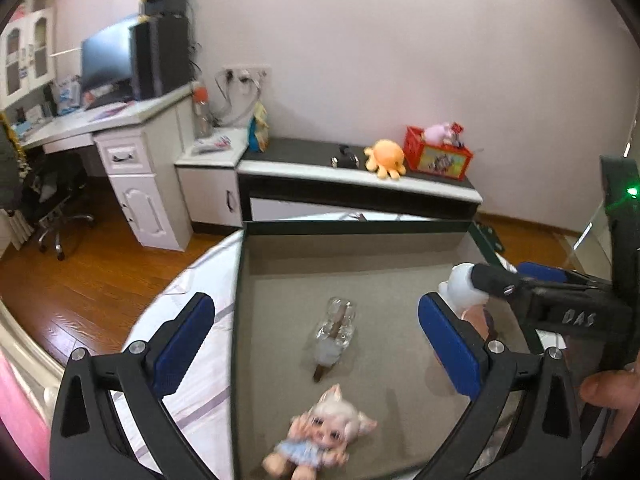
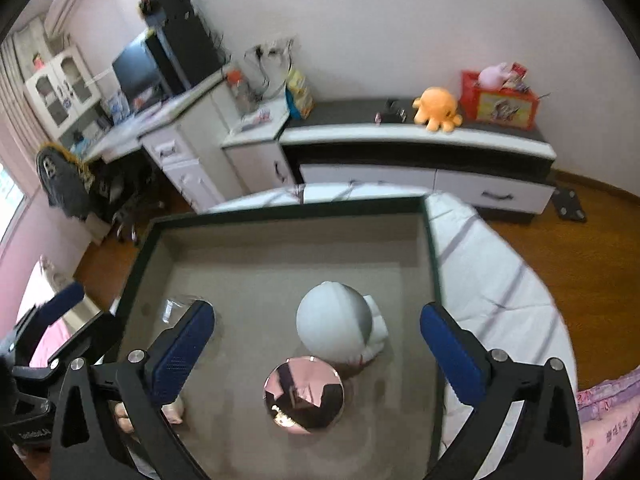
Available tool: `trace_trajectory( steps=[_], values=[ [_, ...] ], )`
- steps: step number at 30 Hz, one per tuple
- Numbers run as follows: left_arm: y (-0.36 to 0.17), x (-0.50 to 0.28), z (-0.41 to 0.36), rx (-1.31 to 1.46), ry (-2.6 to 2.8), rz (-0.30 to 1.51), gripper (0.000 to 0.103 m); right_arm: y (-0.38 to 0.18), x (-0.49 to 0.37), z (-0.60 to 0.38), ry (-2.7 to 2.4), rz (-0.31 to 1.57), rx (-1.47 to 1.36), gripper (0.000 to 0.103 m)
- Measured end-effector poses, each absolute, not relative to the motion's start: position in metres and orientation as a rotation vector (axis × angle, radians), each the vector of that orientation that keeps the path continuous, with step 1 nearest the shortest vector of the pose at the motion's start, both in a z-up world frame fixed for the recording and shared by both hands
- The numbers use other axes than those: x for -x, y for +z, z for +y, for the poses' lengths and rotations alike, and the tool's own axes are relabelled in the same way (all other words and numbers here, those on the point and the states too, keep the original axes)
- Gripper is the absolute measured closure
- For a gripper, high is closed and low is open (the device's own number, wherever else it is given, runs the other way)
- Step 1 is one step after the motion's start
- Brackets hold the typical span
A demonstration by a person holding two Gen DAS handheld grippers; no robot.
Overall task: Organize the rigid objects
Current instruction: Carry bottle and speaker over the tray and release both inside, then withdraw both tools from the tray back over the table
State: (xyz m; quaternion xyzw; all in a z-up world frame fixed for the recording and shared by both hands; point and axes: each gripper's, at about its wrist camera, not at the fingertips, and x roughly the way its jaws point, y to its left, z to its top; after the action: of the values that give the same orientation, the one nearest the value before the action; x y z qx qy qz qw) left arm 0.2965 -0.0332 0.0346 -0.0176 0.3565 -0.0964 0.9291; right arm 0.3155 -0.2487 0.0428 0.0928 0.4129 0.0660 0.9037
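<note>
We hold the left tool spread wide above the tray, over a clear bottle and a doll. Our right tool is spread too, pinching nothing, over a white figurine

The left gripper hangs over a grey box with its jaws wide apart. Between them lies a clear bottle; nearer, a pink-eared doll. The right gripper enters from the right.
</note>
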Motion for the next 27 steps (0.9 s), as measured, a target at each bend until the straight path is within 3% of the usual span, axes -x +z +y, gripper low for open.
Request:
trace_trajectory(
  steps=[12, 27],
  values=[
    [0.078, -0.178, 0.003, 0.069, -0.141, 0.579, 0.000, 0.100, -0.169, -0.230, 0.053, 0.607, -0.153, 0.000],
    [0.074, -0.067, 0.010, 0.023, -0.059, 0.538, 0.000, 0.096, -0.039, -0.225, 0.003, 0.506, -0.129, 0.000]
  ],
)
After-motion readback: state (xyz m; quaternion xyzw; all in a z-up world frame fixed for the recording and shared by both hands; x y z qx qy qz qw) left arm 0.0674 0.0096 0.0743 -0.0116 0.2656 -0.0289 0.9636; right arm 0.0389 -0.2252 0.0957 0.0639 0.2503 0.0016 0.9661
